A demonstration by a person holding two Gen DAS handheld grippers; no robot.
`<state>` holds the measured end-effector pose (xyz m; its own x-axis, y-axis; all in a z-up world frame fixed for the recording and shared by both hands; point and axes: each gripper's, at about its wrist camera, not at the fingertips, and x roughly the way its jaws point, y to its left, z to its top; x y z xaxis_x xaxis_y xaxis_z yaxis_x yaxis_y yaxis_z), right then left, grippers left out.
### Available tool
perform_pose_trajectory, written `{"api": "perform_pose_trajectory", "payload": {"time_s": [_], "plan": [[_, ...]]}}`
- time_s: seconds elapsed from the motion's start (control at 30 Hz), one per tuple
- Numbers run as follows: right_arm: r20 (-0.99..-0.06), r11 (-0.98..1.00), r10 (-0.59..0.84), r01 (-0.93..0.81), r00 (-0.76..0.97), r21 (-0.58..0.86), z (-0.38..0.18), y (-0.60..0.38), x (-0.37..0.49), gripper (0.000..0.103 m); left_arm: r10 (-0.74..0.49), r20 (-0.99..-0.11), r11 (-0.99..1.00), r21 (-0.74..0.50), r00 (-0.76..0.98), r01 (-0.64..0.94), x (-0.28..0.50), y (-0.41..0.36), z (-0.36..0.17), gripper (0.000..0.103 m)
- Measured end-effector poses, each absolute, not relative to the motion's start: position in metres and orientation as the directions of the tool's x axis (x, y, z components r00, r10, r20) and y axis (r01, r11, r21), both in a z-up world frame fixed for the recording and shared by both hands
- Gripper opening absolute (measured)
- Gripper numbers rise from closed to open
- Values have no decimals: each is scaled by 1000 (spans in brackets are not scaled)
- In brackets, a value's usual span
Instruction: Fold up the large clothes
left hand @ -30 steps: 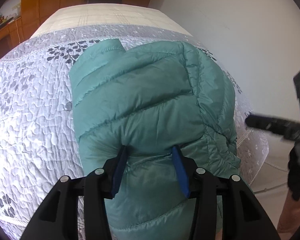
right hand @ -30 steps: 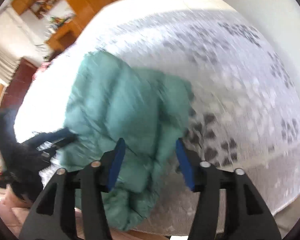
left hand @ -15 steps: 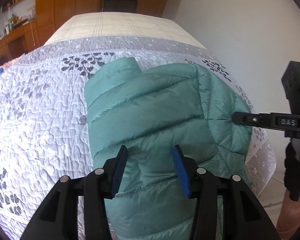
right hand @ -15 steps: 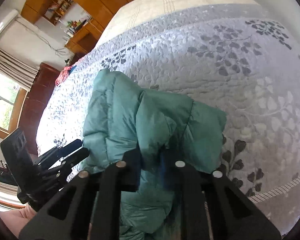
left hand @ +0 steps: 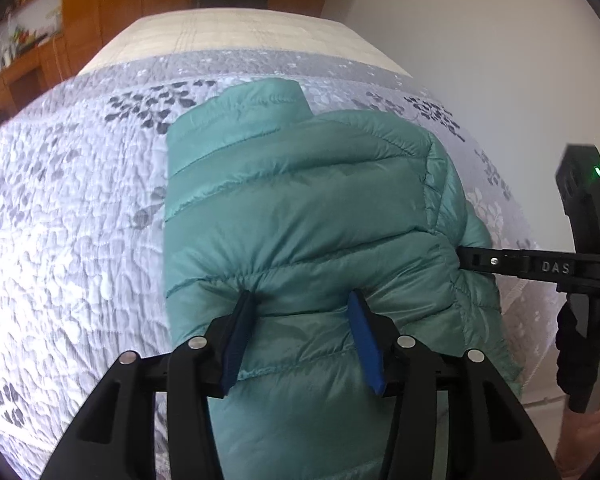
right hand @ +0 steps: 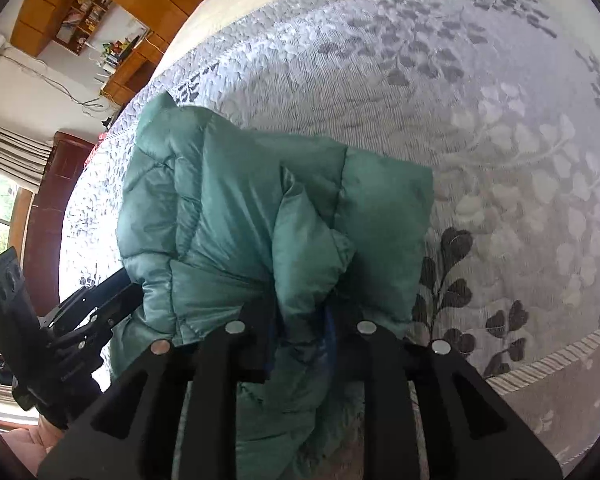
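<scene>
- Landmark = jacket [left hand: 300, 216], teal puffer, already folded into a bundle, lying on the bed [left hand: 72, 240] near its front edge, lower part hanging over that edge.
- Left of jacket: only patterned grey bedspread, wooden furniture beyond.
- Left tongs [left hand: 302, 312]: spread apart, blue pads either side of a quilted ridge at the jacket's near end, tips pressing into the fabric but not pinching it. Jacket lies straight ahead of them.
- Jacket long axis runs away from the left tongs, collar end [left hand: 260, 100] farthest.
- Right tongs [right hand: 300, 320]: clamped on a bunched fold at the jacket's right-hand side; in the left view they come in sideways, touching that side.
- Both tongs are on the jacket; only the right has a grip, so judged it leads the next fold or tuck, across the long axis.
- Versus a second ago: the right tongs were spread and off the fabric, blurred in motion; they closed on the fold half a second ago and now hold it.
- Left tongs' width unchanged; jacket sits more centred and the collar end more visible.
- Right of jacket: bedspread with leaf print, white wall.
</scene>
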<state>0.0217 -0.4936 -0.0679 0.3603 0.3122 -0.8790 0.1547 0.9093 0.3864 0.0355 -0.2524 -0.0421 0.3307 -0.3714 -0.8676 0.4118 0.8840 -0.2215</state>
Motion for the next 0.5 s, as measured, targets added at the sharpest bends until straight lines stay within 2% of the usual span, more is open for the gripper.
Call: {"api": "perform_pose_trajectory", "payload": {"time_s": [0.07, 0.13, 0.27, 0.37, 0.5], "plan": [[-892, 942, 224, 150, 393, 302, -46, -489, 11, 35, -378, -866, 892, -246, 327, 380, 33, -240, -32, 48], [-884, 955, 193, 124, 426, 268, -29, -484, 3, 35, -392, -858, 890, -263, 331, 372, 28, -229, -23, 48], [-852, 951, 284, -19, 440, 308, -7, -449, -17, 35, -406, -851, 878, -262, 332, 401, 7, -219, -8, 48], [-858, 944, 325, -88, 398, 317, -15, -427, -25, 36, -406, -857, 869, -254, 318, 425, -4, -220, -11, 49], [-911, 965, 261, -54, 319, 257, -58, -417, -21, 35, -378, -879, 872, -232, 291, 431, -9, -223, -37, 51]]}}
